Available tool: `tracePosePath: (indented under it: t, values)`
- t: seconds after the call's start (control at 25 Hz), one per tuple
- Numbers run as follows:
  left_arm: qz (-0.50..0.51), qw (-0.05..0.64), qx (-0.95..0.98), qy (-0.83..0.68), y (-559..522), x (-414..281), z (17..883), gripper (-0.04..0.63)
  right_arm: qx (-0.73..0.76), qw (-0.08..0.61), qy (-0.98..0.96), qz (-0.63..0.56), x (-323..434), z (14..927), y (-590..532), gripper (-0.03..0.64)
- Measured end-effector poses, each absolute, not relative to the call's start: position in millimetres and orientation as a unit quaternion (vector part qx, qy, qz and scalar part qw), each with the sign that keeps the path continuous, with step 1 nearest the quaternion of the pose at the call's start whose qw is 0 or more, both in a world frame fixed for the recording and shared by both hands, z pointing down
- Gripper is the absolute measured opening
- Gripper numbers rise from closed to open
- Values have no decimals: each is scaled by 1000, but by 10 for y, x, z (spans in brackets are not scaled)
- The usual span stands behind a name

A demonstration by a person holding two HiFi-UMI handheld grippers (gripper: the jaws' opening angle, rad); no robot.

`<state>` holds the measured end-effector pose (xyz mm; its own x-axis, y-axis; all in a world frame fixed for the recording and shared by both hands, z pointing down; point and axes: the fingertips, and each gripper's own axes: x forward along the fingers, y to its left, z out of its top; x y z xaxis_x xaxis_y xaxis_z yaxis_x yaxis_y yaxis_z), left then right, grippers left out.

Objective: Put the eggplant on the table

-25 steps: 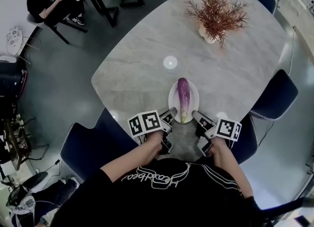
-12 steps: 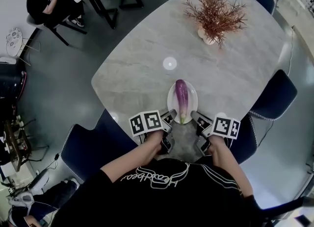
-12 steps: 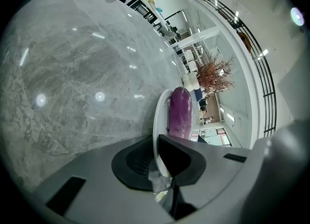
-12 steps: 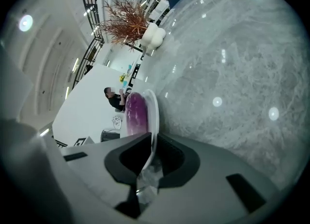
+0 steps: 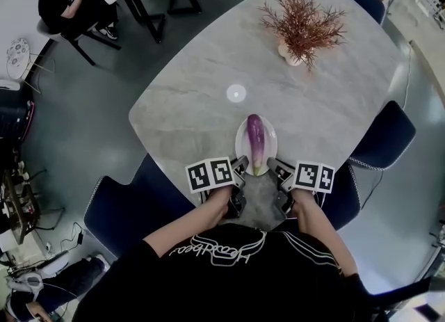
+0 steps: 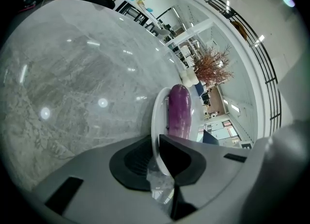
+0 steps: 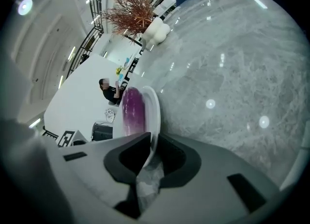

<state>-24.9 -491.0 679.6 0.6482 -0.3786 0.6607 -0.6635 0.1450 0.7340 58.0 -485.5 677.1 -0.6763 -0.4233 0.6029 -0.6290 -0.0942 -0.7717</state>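
Observation:
A purple eggplant (image 5: pixel 255 140) with a pale green stem end lies lengthwise on a small white plate (image 5: pixel 240 148) at the near edge of the grey marble table (image 5: pixel 201 70). My left gripper (image 5: pixel 241 166) is shut on the plate's near left rim. My right gripper (image 5: pixel 277 168) is shut on its near right rim. In the left gripper view the plate's rim (image 6: pixel 156 116) runs between the jaws of the left gripper (image 6: pixel 157 153), with the eggplant (image 6: pixel 178 112) beyond. The right gripper view shows the rim (image 7: pixel 156 107) pinched in the right gripper (image 7: pixel 151 153) beside the eggplant (image 7: pixel 131 109).
A reddish dried plant in a white vase (image 5: pixel 300 25) stands at the table's far side. Dark blue chairs stand at the right (image 5: pixel 381 140) and near left (image 5: pixel 122 206). A seated person (image 5: pixel 66 1) is by another table at the far left.
Both grippers have rolled slightly while keeping hold of the plate. The plate and eggplant stay at the near table edge; the head view has shifted a little.

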Motion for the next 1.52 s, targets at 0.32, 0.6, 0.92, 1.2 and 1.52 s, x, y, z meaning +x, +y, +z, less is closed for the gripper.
tracePosePath:
  t: [0.32,0.6,0.92,1.2,1.52]
  values:
    - [129,620,656,-411,-4910,-250,6755,85,399,103,-675,613,598,6780,-4849,35]
    - [124,613,652,-429,-4933,-410,6738,110,402,105,-676,609,592,6765,-4845,54]
    - [102,631,644,-422,-4754,-535,6731,110,395,87,-675,618,622,6669,-4695,54]
    - [56,646,646,-402,-4502,-507,6622,109,380,58,-703,598,634,6365,-4541,52]
    - [-35,640,682,-351,-4230,-336,6121,107,351,44,-801,483,594,5680,-4253,52]
